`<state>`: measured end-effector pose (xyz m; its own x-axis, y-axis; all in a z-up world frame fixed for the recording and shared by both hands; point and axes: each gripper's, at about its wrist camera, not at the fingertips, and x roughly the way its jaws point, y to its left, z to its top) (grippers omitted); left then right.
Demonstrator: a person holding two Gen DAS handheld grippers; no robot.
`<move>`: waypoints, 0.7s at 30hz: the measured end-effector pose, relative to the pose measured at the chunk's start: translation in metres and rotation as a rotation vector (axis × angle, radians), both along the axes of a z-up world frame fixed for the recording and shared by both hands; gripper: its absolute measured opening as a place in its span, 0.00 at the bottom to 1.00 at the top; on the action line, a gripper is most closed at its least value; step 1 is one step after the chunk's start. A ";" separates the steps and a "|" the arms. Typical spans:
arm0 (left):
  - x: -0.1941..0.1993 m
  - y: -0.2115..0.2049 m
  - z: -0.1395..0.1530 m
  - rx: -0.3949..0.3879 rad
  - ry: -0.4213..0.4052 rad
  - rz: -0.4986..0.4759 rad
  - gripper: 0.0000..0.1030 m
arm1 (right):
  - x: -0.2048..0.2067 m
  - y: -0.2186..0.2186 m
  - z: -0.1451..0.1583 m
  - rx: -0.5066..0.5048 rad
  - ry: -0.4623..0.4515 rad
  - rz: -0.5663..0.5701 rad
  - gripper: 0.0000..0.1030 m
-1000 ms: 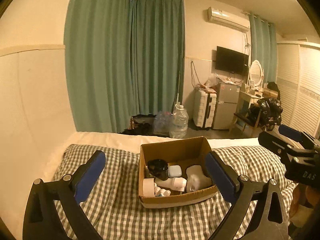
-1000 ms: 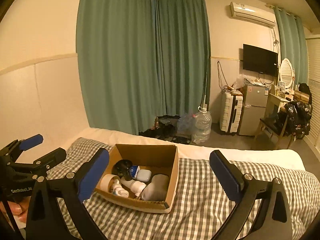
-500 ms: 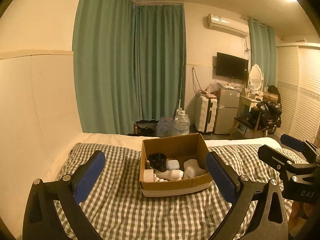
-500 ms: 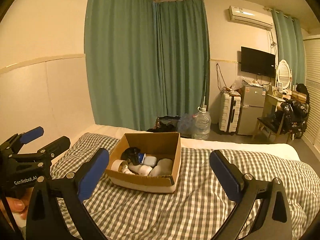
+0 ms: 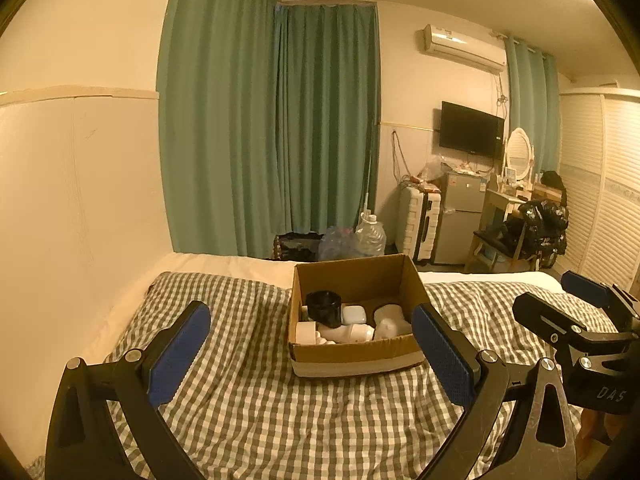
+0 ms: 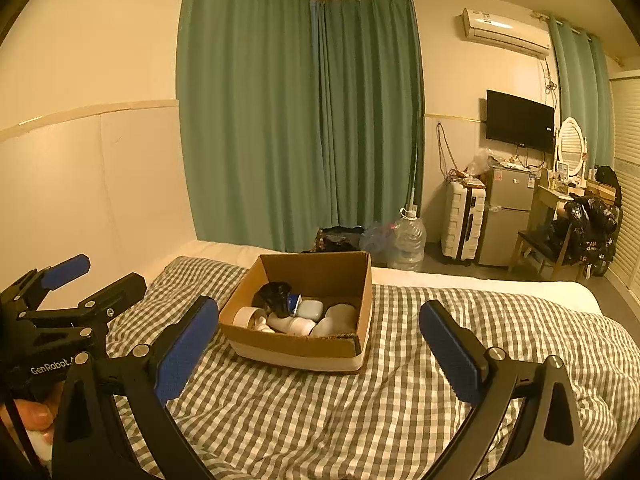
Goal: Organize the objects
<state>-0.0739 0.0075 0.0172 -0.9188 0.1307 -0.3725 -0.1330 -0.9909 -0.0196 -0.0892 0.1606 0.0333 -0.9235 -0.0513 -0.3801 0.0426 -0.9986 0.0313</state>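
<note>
An open cardboard box (image 5: 356, 354) (image 6: 296, 346) sits on the checked blanket. Inside lie a black cup (image 5: 323, 307) (image 6: 276, 294), a roll of tape (image 5: 306, 332) (image 6: 245, 315), a white bottle on its side (image 5: 352, 333) (image 6: 292, 324), a pale blue case (image 5: 354, 314) (image 6: 310, 309) and a grey-white rounded item (image 5: 390, 320) (image 6: 340, 315). My left gripper (image 5: 310, 350) is open, back from the box, nothing between its blue pads. My right gripper (image 6: 320, 344) is open too, to the box's near right side. Each gripper shows in the other's view, the right one (image 5: 576, 320) and the left one (image 6: 60, 292).
The bed's checked blanket (image 5: 256, 400) fills the foreground, a padded wall (image 5: 80, 200) on the left. Beyond the bed stand green curtains (image 5: 280, 140), a water jug (image 5: 370, 236), a suitcase (image 5: 418, 220), a small fridge (image 5: 460, 218) and a loaded chair (image 5: 524, 232).
Both grippers have pulled back and risen from the box, which now looks smaller and farther. Both stay open and empty.
</note>
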 end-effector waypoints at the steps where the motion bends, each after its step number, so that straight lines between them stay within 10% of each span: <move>1: 0.001 -0.001 -0.001 0.005 -0.001 0.001 1.00 | 0.001 0.000 -0.001 0.001 -0.002 0.001 0.98; 21: 0.004 -0.013 -0.013 0.039 -0.013 0.010 1.00 | 0.000 -0.017 -0.017 0.050 -0.009 0.002 0.98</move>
